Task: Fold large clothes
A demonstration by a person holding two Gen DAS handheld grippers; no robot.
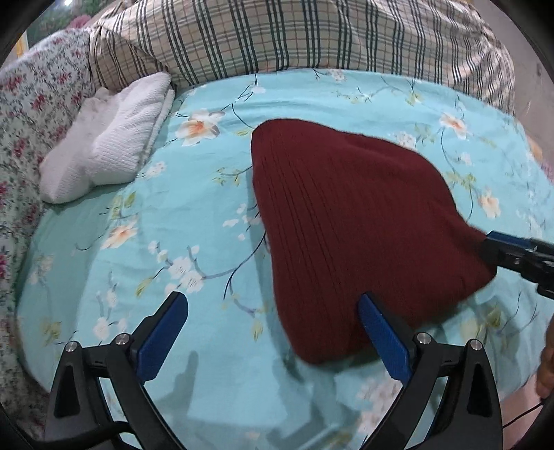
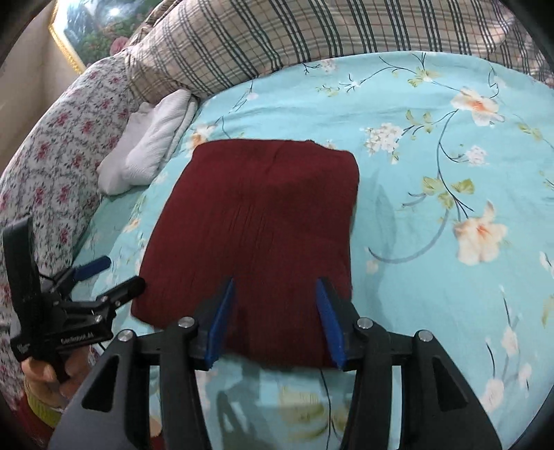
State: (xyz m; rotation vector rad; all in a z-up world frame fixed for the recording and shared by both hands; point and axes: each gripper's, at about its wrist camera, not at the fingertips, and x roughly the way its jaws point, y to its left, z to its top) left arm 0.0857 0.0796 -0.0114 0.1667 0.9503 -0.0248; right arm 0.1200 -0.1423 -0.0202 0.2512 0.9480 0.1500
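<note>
The dark red knit garment lies folded into a roughly rectangular pad on the turquoise floral bedsheet, one item only, ribbed lines running along its length. Its far edge is straight; its near edge sits just in front of the right gripper.

Right gripper: two blue pads stand apart, released, over the near part of the garment; neither pad is seen pressing on the cloth. In the left wrist view this same gripper appears at the right edge, its tip at the garment's right corner; whether it touches there cannot be told.

Left gripper: two blue-padded fingers spread wide, released, nothing between them but sheet and the garment's near-left corner. In the right wrist view it appears at the left, beside the garment and apart from it, held in a person's hand.

Surroundings, counted: one folded white textured cloth at the far left, well apart from the garment; one plaid pillow across the far side; one pink-flowered bolster along the left edge; one gilt-framed picture at the far left corner.
</note>
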